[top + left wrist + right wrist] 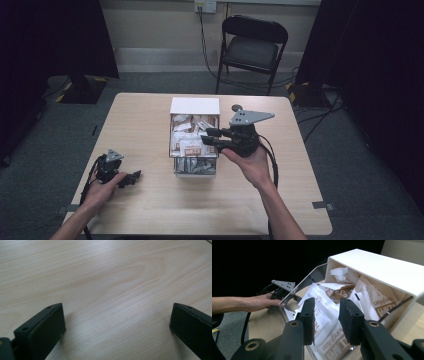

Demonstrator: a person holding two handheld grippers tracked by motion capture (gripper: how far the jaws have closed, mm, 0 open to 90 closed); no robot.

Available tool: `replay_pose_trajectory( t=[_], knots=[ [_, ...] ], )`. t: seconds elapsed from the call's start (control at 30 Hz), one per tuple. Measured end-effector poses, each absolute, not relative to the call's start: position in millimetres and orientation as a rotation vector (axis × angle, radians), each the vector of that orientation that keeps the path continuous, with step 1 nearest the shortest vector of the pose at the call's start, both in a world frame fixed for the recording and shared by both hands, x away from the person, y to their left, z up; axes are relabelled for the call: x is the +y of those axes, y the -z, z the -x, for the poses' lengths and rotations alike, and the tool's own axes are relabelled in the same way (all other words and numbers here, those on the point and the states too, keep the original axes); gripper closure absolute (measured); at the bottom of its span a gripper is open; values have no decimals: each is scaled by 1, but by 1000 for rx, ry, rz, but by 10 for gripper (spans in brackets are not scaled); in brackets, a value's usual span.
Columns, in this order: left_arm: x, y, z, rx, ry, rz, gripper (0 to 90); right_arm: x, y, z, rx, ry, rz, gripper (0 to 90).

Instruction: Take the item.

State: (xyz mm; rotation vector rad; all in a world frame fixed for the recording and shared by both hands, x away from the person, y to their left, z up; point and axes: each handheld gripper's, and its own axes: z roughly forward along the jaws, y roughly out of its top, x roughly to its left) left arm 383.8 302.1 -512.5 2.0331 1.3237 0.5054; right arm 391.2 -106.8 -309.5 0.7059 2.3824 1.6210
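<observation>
Right tongs (327,320) just above sachets (329,340).

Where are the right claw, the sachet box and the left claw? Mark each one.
right claw (327,321): right gripper view, gap midway between its fingertips, over the sachets.
sachet box (372,265): right gripper view, its white lid.
left claw (134,176): high view, its tips, low over the table.
</observation>
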Motion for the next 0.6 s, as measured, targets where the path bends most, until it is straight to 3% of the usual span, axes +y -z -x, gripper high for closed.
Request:
replay_pose_trajectory(
  t=[0.6],
  knots=[
    [302,513,-384,1322,-505,-2032,0,-91,317,-406,2432,-1572,-678,679]
  ],
)
